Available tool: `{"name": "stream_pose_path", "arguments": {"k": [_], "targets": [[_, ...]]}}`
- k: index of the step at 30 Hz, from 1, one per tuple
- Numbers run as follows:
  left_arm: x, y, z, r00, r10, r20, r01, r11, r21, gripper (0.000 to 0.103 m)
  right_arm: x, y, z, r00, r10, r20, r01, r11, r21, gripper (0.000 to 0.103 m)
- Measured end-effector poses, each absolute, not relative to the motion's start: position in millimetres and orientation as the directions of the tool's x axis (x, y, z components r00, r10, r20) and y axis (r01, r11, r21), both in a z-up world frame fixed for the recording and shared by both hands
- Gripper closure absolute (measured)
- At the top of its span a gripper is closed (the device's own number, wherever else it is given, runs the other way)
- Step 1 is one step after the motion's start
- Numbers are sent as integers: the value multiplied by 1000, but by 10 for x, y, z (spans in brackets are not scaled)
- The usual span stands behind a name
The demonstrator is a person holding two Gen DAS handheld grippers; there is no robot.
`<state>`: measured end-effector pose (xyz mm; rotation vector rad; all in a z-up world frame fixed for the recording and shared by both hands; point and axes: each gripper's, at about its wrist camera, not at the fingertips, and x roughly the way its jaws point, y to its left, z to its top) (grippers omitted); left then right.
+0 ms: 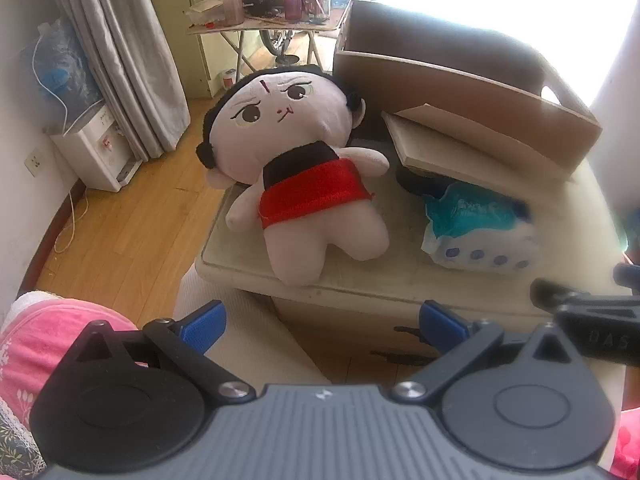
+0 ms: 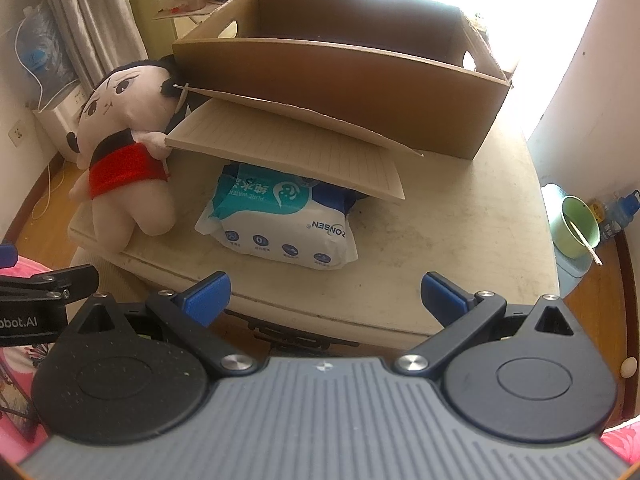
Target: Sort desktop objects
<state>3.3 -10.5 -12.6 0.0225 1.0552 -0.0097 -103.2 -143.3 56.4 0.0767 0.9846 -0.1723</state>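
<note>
Nearest, both grippers hang short of the tabletop's near edge, tilted downward. The left gripper (image 1: 322,322) has its blue-padded fingers (image 1: 202,326) spread wide with nothing between them; the right gripper (image 2: 324,298) is likewise released, its fingers (image 2: 206,298) far apart and holding nothing. Each gripper's black frame shows at the edge of the other's view.

On the cream tabletop (image 2: 460,232), a pack of wet wipes (image 2: 280,224) lies near the middle, white with teal and blue print, a little back from the near edge. To its left a plush doll (image 1: 304,168) in a red cloth lies on its back at the tabletop's left end, feet toward the near edge, head far.

Behind the wipes, a cardboard flap (image 2: 292,152) slopes down from the box and overhangs the pack's far part; something dark lies beneath it, too hidden to tell. The open cardboard box (image 2: 344,76) stands at the far side of the tabletop, the doll's head just beside its left corner.

Beyond, a cluttered folding table (image 1: 264,20) stands on the wooden floor (image 1: 120,232).
</note>
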Motion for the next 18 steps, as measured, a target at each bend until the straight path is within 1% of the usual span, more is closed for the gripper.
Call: {"name": "stream_pose_path", "arguments": {"k": [18], "targets": [[78, -94, -147, 478, 3, -878, 14, 1000, 12, 0, -1014, -1432, 575, 552, -133, -823, 182, 983, -37, 1]]}}
